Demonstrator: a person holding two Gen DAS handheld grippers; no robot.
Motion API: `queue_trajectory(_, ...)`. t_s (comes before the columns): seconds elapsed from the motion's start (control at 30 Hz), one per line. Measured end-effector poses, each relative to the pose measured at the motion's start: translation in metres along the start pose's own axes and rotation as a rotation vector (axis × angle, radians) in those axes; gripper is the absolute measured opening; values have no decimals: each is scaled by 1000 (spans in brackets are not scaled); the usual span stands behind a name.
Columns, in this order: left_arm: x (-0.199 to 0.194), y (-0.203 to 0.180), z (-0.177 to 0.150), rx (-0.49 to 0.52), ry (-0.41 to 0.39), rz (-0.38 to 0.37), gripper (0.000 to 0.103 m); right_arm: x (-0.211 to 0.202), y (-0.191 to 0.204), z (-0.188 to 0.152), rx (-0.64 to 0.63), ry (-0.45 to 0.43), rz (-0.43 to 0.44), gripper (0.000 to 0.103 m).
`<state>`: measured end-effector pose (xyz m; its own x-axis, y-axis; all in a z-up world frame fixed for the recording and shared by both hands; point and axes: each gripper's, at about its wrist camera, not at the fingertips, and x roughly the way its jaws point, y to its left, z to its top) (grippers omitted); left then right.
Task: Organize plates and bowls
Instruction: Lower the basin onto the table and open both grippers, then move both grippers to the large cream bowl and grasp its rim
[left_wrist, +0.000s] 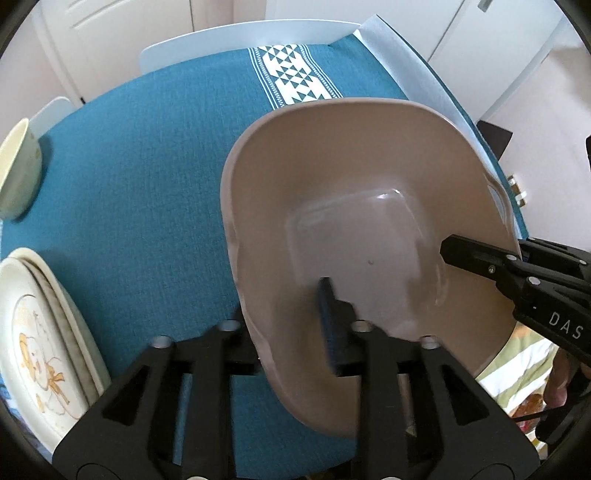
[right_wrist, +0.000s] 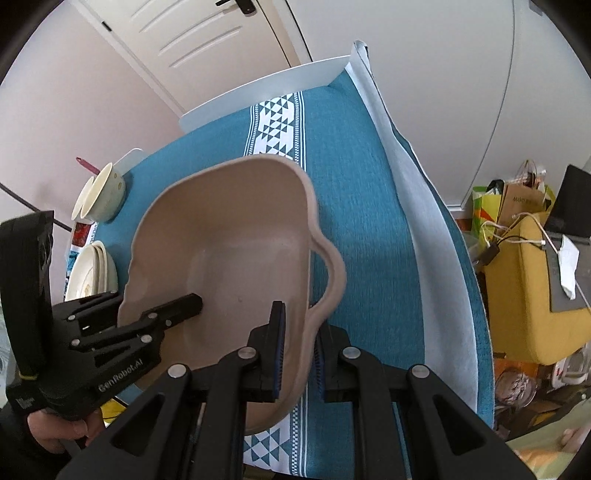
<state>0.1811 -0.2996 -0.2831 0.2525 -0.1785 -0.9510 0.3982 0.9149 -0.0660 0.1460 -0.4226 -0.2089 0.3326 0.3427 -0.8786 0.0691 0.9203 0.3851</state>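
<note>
A: Left wrist view. Tan dish (left_wrist: 369, 206) over the teal worktop (left_wrist: 147, 177); left claw (left_wrist: 288, 325) spread astride its near rim, pads not pressing.

B: Right wrist view?

A: Right claw (right_wrist: 298, 354) pressed together, pinching the dish's wall beside the handle, one pad inside, one outside.

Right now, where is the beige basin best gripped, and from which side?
Pinch the beige basin by its thin upright side wall beside the looped handle, coming from above, one of the fingers inside and one outside. The right gripper is shut on it there. The open left gripper straddles the opposite wall, likely a balancing second hold.
</note>
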Motion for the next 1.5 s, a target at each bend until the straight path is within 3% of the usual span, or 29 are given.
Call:
queue_trajectory(0.03,-1,-1,0,5,-2,23,64,1,0,0,5,0,6,13)
queue_trajectory(0.1,-5,-3,3,3,-21,18,83,1,-1,0,11,-3,18,16)
queue_trajectory(0.27,-9,-6,4,15,-30,15,83,-5,-7,-1,58,-32,45,41)
queue_trajectory(0.63,-61,3,-10,-12,-29,18,83,-77,9,2,32,-136,-28,42)
queue_trajectory(0.77,-121,20,-18,-43,-134,28,83,-110,44,13,-74,-204,-18,42)
queue_trajectory(0.83,-152,33,-22,-66,-204,55,83,-122,67,22,-137,-238,9,48)
queue_trajectory(0.87,-170,42,-23,-86,-248,74,83,-128,80,27,-167,-256,32,53)
queue_trajectory(0.93,-198,60,-26,-125,-323,119,94,-137,105,37,-214,-293,84,88)
queue_trajectory(1.0,-224,83,-27,-168,-400,176,103,-145,131,45,-253,-345,129,103)
queue_trajectory(1.07,-238,113,-24,-201,-448,210,103,-146,157,53,-292,-393,158,102)
queue_trajectory(1.17,-240,155,-14,-247,-438,230,103,-136,197,69,-352,-357,159,102)
queue_trajectory(1.37,-231,252,-3,-356,-385,174,103,-88,263,98,-367,-309,20,103)
queue_trajectory(1.5,-198,309,8,-390,-329,132,103,-34,292,119,-351,-215,12,103)
